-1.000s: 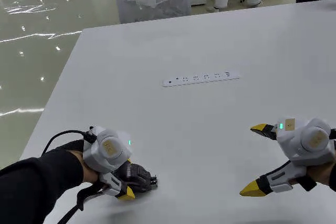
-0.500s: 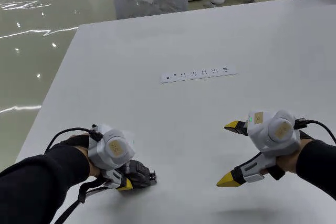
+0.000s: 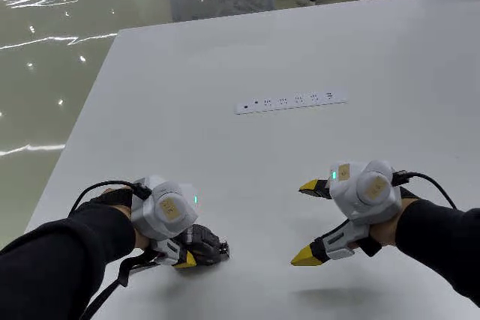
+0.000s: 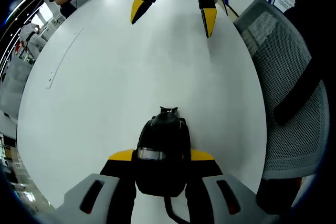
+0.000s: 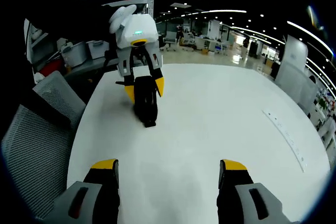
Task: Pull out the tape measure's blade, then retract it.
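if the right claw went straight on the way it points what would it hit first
Probably the black tape measure clamped in the left claw, slightly off its line; depth is unclear.

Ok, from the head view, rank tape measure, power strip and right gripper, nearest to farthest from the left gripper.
1. tape measure, held in the jaws of the left gripper.
2. right gripper, open, to the right.
3. power strip, farther back at mid-table.

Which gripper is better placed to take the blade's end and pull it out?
Right. The right gripper is open, free and faces the tape measure, whose blade end points toward it. The left gripper is shut on it.
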Action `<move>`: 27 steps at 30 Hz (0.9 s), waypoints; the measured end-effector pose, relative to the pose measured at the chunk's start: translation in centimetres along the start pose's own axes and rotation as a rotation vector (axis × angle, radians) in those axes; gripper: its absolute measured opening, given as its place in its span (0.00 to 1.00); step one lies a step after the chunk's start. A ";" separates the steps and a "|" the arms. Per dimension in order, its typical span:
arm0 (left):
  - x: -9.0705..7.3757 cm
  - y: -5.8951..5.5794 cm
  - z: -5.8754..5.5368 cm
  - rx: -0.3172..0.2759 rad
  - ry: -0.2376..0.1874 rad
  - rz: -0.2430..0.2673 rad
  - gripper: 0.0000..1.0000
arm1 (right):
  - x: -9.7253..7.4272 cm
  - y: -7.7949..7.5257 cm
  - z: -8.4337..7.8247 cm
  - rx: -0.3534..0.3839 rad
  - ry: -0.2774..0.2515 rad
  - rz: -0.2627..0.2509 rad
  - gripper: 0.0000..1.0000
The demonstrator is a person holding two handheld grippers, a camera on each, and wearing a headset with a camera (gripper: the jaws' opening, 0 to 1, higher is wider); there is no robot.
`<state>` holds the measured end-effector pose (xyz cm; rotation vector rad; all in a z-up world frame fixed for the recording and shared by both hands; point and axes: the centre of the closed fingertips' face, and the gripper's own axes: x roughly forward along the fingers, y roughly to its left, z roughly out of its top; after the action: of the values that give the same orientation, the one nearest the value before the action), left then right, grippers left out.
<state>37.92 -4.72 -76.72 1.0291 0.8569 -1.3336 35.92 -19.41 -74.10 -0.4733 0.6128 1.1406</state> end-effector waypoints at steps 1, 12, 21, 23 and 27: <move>0.0 0.0 0.0 0.001 -0.002 0.000 0.30 | 0.3 0.0 0.1 0.000 0.002 0.003 0.74; -0.1 0.0 0.0 0.005 -0.036 -0.014 0.30 | 3.4 1.7 2.4 -0.038 0.001 0.057 0.64; -0.1 0.0 0.1 0.002 -0.051 -0.009 0.30 | 5.4 2.9 3.7 -0.070 0.006 0.103 0.56; 0.0 0.0 0.1 0.000 -0.054 -0.011 0.30 | 6.1 3.0 3.6 -0.076 0.014 0.113 0.53; 0.0 0.1 0.2 -0.003 -0.057 -0.012 0.31 | 7.3 3.1 3.9 -0.058 0.016 0.132 0.49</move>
<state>37.95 -4.86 -76.64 0.9805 0.8231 -1.3646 35.88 -10.79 -76.23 -0.4982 0.6337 1.2834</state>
